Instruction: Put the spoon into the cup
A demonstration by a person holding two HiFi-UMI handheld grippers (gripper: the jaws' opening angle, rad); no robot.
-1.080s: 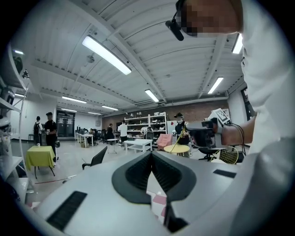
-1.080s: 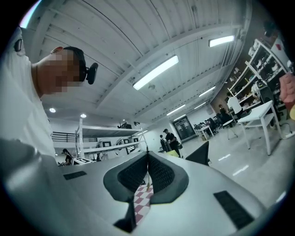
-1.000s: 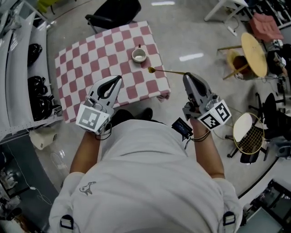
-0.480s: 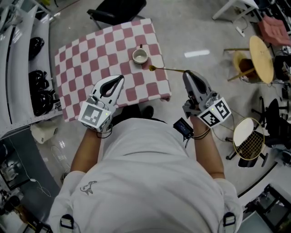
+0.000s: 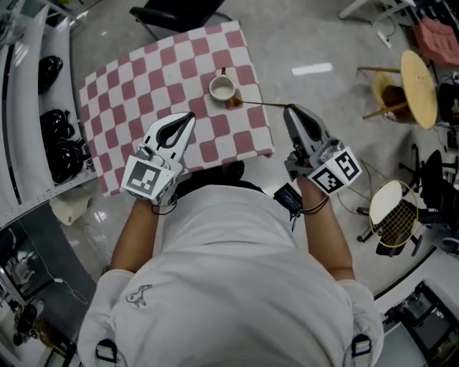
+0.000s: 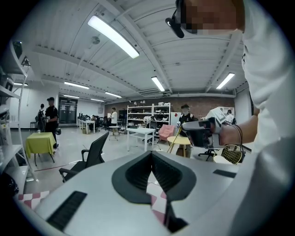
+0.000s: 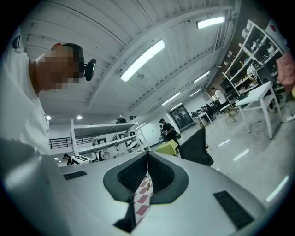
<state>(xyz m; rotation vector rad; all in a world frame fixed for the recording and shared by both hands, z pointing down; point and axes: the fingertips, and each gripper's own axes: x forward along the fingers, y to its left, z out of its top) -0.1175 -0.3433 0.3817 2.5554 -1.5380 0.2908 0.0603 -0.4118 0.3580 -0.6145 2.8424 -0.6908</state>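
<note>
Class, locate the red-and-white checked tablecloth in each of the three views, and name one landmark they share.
Head view: red-and-white checked tablecloth, upper left of centre.
Left gripper view: low centre, in the gap below the left gripper's meeting tips.
Right gripper view: low centre, behind the thin golden spoon that the right gripper clamps.
Shared landmark: black office chair.

The head view shows one cup (image 5: 221, 87), one spoon (image 5: 234, 102) and one checked table (image 5: 129, 86). There are two grippers, the left gripper (image 5: 188, 117) and the right gripper (image 5: 289, 109). On the floor around them are one black chair (image 5: 176, 13), one racket (image 5: 393, 215) and one round yellow table (image 5: 418, 79).
</note>
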